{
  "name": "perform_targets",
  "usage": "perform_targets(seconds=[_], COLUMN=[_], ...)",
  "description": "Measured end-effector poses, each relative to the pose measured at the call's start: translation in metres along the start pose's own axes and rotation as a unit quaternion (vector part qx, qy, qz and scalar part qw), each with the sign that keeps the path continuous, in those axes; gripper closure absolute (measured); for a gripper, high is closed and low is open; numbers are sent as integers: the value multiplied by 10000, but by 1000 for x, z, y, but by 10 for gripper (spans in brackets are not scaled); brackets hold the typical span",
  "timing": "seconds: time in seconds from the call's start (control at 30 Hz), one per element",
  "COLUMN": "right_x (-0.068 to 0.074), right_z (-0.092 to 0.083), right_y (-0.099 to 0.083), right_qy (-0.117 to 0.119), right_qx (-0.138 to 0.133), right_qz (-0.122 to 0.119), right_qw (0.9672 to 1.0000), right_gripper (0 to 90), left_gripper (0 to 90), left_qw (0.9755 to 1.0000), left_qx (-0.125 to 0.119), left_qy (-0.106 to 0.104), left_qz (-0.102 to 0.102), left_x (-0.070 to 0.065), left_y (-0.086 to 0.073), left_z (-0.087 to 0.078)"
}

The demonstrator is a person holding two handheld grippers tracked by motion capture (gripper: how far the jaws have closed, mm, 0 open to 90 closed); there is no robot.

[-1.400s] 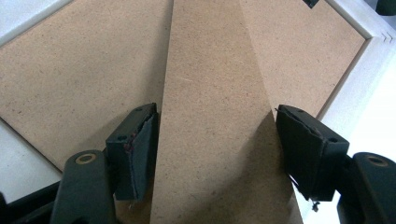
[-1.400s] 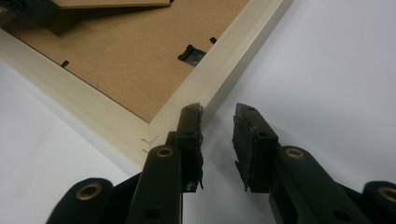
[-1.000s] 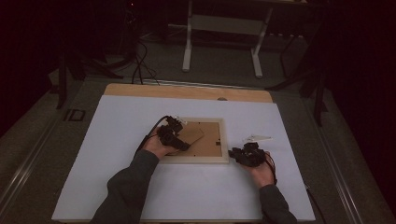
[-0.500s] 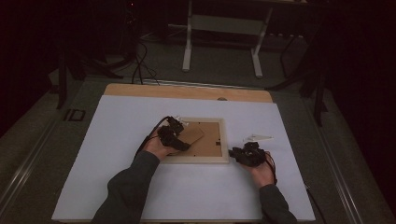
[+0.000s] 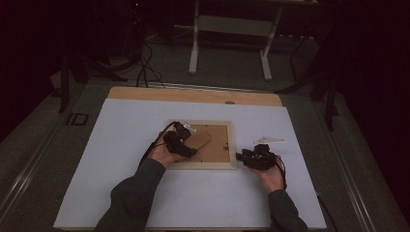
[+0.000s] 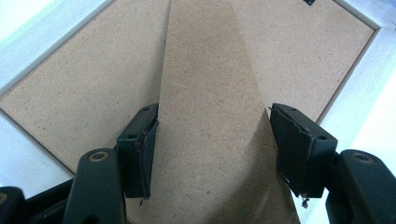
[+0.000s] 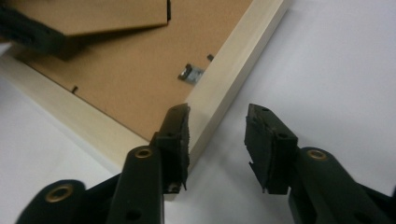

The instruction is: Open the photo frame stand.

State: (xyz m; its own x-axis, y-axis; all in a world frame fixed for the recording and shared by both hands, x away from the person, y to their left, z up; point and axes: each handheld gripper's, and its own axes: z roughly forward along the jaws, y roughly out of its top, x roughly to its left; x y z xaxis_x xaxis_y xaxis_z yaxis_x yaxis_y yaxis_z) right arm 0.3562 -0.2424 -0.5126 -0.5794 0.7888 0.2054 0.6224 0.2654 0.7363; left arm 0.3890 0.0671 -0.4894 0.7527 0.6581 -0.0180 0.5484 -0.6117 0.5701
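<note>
Picture frame face down on the desk, one gripper at its stand and one at its near right corner.

We see the picture frame (image 5: 205,145) lying back-up in the middle of the white desk (image 5: 121,125), its long axis running left to right. Our left gripper (image 6: 212,140) sits over the frame's left part, straddling the fibreboard stand (image 6: 210,93); the jaws flank the stand's edges, though we cannot tell whether the pads press on it. Our right gripper (image 7: 217,135) has just been opening and now gapes across the frame's right rail (image 7: 233,65) near the near right corner, one jaw over the wood, the other over bare desk, gripping nothing. The rail runs away from that gripper toward the far side, so the right hand is nearer that edge.
</note>
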Motion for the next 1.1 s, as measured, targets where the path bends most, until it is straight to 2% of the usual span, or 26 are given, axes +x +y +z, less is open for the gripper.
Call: perform_targets(seconds=[0.17, 0.23, 0.5, 0.83, 1.1], right_x=[-1, -5, -7, 0, -4], right_z=[-3, -5, 2, 25, 33], right_y=[5, 11, 24, 34, 44], right_qy=[14, 83, 202, 431, 431], right_qx=[-55, -61, 53, 471, 766], right_qz=[23, 69, 116, 24, -87], right_qw=[10000, 9999, 9997, 9980, 9961], right_gripper=[551, 526, 522, 462, 397], left_gripper=[377, 377, 377, 377, 377], left_qw=[9999, 9996, 9992, 9987, 9983], left_qx=[-47, -109, -206, -316, -379], left_qy=[105, 207, 277, 323, 371], left_qz=[105, 180, 207, 219, 231], left_x=[-4, -7, -10, -12, -13], left_y=[0, -1, -3, -6, -8], left_z=[-2, -5, -7, -8, -9])
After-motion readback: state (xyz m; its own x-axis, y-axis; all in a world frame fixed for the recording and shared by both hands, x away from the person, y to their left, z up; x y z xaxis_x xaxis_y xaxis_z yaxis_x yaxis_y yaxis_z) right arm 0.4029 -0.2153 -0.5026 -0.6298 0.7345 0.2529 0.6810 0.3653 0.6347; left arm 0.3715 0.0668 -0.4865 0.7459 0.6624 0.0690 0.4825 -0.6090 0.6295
